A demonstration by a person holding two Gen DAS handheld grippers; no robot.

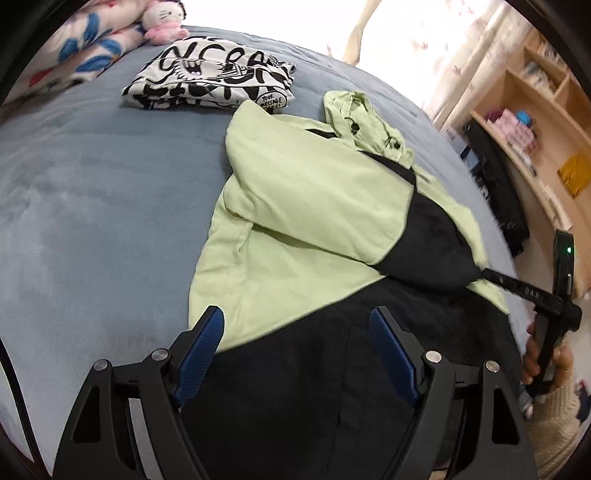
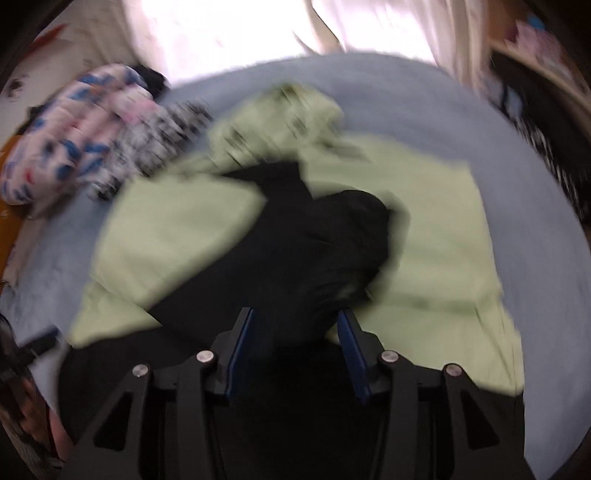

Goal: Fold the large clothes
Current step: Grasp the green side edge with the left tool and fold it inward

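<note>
A light green hoodie (image 1: 314,192) with black panels lies flat on the blue bed (image 1: 92,203), hood toward the far side. One green sleeve is folded across its chest, ending in a black cuff part (image 1: 432,240). My left gripper (image 1: 295,314) stands open just above the black hem area, nothing between its pads. My right gripper (image 1: 487,275) reaches in from the right, its tip at the black sleeve end, with a person's hand (image 1: 535,362) on its handle. The right wrist view is blurred: the right gripper (image 2: 295,314) has its jaws apart over the black sleeve (image 2: 332,236) and green body (image 2: 177,229).
A folded black-and-white printed garment (image 1: 210,74) lies at the far side of the bed. A pink plush toy (image 1: 162,22) and a floral pillow (image 1: 85,48) sit behind it. Wooden shelves (image 1: 535,122) and dark hanging cloth stand off the bed's right edge.
</note>
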